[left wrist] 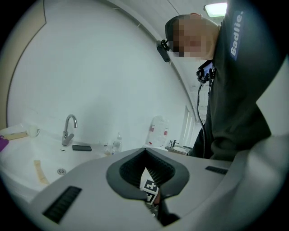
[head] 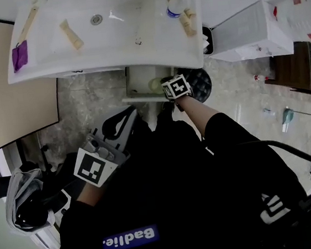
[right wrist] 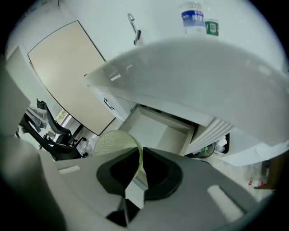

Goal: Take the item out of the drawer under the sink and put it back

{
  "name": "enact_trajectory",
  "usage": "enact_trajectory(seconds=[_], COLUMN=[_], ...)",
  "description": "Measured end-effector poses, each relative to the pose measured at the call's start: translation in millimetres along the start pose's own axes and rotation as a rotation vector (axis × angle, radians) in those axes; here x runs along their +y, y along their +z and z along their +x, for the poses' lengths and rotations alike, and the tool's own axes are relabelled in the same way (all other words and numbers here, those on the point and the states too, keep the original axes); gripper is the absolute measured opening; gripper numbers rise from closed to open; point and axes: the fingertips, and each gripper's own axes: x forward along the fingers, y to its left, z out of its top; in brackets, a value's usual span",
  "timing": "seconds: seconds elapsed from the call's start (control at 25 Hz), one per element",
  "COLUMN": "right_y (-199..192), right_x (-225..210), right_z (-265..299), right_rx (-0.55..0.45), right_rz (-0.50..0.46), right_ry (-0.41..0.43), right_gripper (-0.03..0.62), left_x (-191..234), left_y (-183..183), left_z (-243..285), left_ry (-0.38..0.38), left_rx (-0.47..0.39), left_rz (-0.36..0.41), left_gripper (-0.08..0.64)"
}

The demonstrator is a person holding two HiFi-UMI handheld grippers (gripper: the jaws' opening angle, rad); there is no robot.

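**Green disc pinched at its rim over the open drawer**

The right gripper [right wrist: 137, 164] is seen pressed onto the thin rim of a pale green round disc [right wrist: 113, 142], with both jaws closed against the edge. The disc is held on edge: its rim runs between the jaws, and its dotted, slightly dished face is turned to the left of the right gripper view. No long axis can be made out, since the piece is round. It is held above the open drawer [right wrist: 158, 131], whose pale inside is seen beyond the jaws, under the sink [head: 104, 65]. In the head view the disc shows as a pale ring just left of the right gripper's marker cube [head: 176, 87], over the drawer's opening.

The left gripper [left wrist: 149, 189] is held well back from the drawer and tilted upward. Its jaws are drawn almost together, with nothing caught between them; only a narrow slit is left, through which the other gripper's cube is glimpsed. A tap [left wrist: 68, 128] and bottles [head: 178, 1] are seen at the sink.
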Motion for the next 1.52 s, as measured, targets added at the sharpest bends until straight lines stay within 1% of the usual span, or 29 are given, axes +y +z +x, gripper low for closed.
enact_trajectory(seconds=[0.24,0.48,0.72,0.88,1.08,1.28,1.52], right_y=[27.4,52.6,68.9,76.0,86.3,91.7,89.9], right_x=[27.1,50.2,68.8,75.2,88.3,90.9,88.1], right_z=[-72.9,-162.6,-242.3,-286.6,-328.1,-358.7,-370.2], right_rx=[-0.145,-0.315,-0.485,-0.586,-0.686,-0.765,-0.797], right_rz=[-0.007,-0.019,-0.020,-0.028,-0.070,-0.096,-0.094], right_ry=[0.083,0.141,0.176,0.174,0.181,0.168,0.169], right_gripper=[0.021,0.021,0.021,0.021,0.021,0.021,0.021], left_x=[-10.9,-18.6,-27.6,-36.0,-45.3,-51.0,-53.3], left_y=[20.2,27.6,31.7,34.6,32.2,31.7,27.9], left_z=[8.2,13.3,23.7,32.3,40.9,46.3,50.6], left_ry=[-0.038,-0.061,-0.090,-0.111,-0.147,-0.157,-0.161], left_rx=[-0.043,-0.050,-0.045,-0.040,-0.021,-0.012,0.004], left_rz=[0.020,0.030,0.042,0.056,0.053,0.057,0.059], left_gripper=[0.005,0.005,0.005,0.005,0.005,0.005,0.005])
